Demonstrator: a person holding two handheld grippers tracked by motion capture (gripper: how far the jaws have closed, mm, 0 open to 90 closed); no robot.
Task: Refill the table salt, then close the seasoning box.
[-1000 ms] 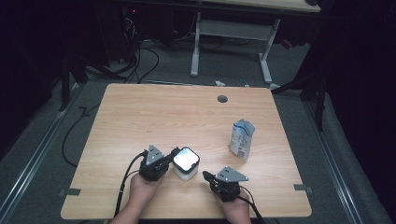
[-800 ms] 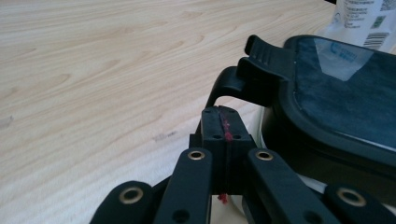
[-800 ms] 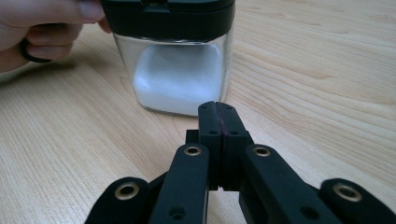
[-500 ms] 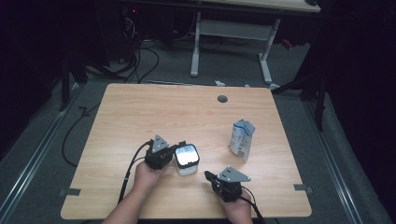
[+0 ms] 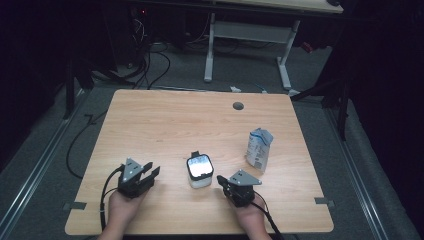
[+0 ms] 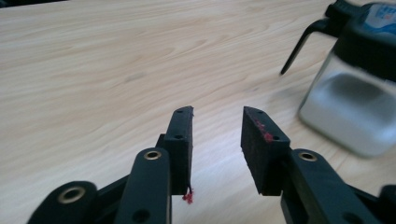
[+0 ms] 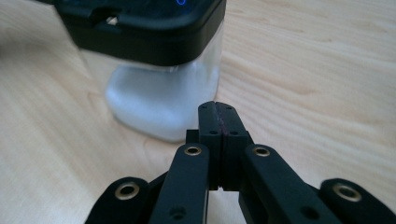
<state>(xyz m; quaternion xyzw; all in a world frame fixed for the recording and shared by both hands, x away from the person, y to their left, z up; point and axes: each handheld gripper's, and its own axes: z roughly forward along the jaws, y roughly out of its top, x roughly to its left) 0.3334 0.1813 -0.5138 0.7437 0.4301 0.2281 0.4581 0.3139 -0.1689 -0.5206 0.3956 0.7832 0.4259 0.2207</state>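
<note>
High view: the pale wooden counter (image 5: 165, 125) takes up most of the scene, with a small round dark hole (image 5: 238, 106) near its far edge, right of centre. On the right side stands a white and blue carton (image 5: 259, 148), upright, well apart from everything else. Near the middle of the near half sits a clear container (image 5: 200, 170) with a black lid and a glossy top; a thin black spout or handle sticks out on its far side, and white contents fill its lower part. To its left, apart from it, a hand holds the left gripper (image 5: 148, 173); the left gripper view shows its fingers (image 6: 182, 137) parted with a plain gap between them and nothing held, the container (image 6: 355, 88) off to the right of them. Just right of the container, a hand holds the right gripper (image 5: 220, 181); in the right gripper view its fingers (image 7: 209, 126) are pressed flat together, gripping nothing, with the container (image 7: 159, 70) just ahead of the tips.
</note>
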